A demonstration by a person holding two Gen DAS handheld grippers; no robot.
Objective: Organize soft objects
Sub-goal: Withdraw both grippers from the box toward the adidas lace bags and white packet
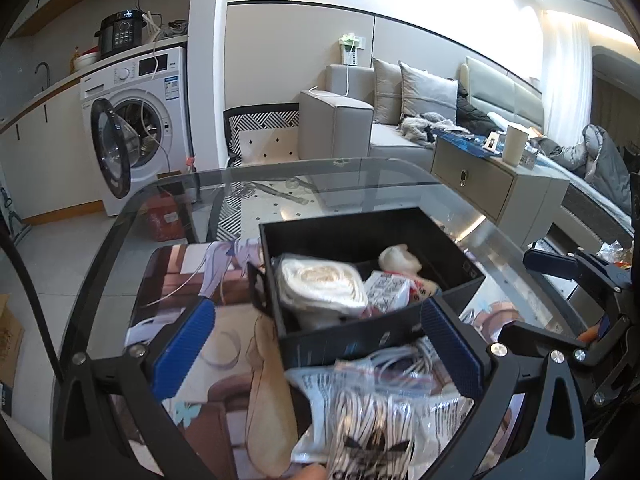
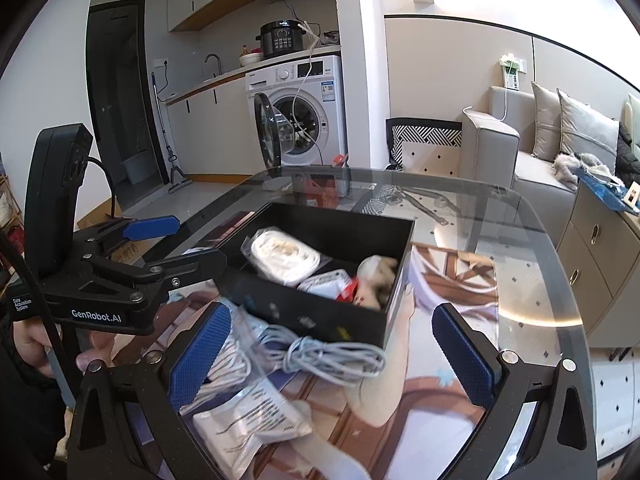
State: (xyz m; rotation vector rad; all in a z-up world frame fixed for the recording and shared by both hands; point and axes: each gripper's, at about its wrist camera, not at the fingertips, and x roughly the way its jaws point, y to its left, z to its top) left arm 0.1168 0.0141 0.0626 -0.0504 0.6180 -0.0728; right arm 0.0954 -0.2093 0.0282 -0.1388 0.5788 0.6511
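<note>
A black open box (image 1: 352, 236) (image 2: 320, 320) stands on a printed mat on the glass table. It holds a bagged white roll (image 1: 320, 286) (image 2: 284, 256), a small printed packet (image 1: 386, 290) (image 2: 326, 282) and a cream plush toy (image 1: 400, 260) (image 2: 376, 270). In front of the box lie a coiled grey cable (image 2: 332, 356) (image 1: 404, 356) and clear bags with white striped items (image 1: 368, 420) (image 2: 244, 420). My left gripper (image 1: 320, 350) is open above the bags, near the box's front wall. My right gripper (image 2: 332, 356) is open over the cable. The left gripper also shows in the right wrist view (image 2: 176, 240).
The glass table (image 1: 280, 176) has a curved dark rim. The printed mat (image 2: 452, 280) covers its near part. A washing machine (image 1: 136, 120) with its door open stands behind, a grey sofa (image 1: 360, 120) and a cabinet (image 1: 480, 176) to the right.
</note>
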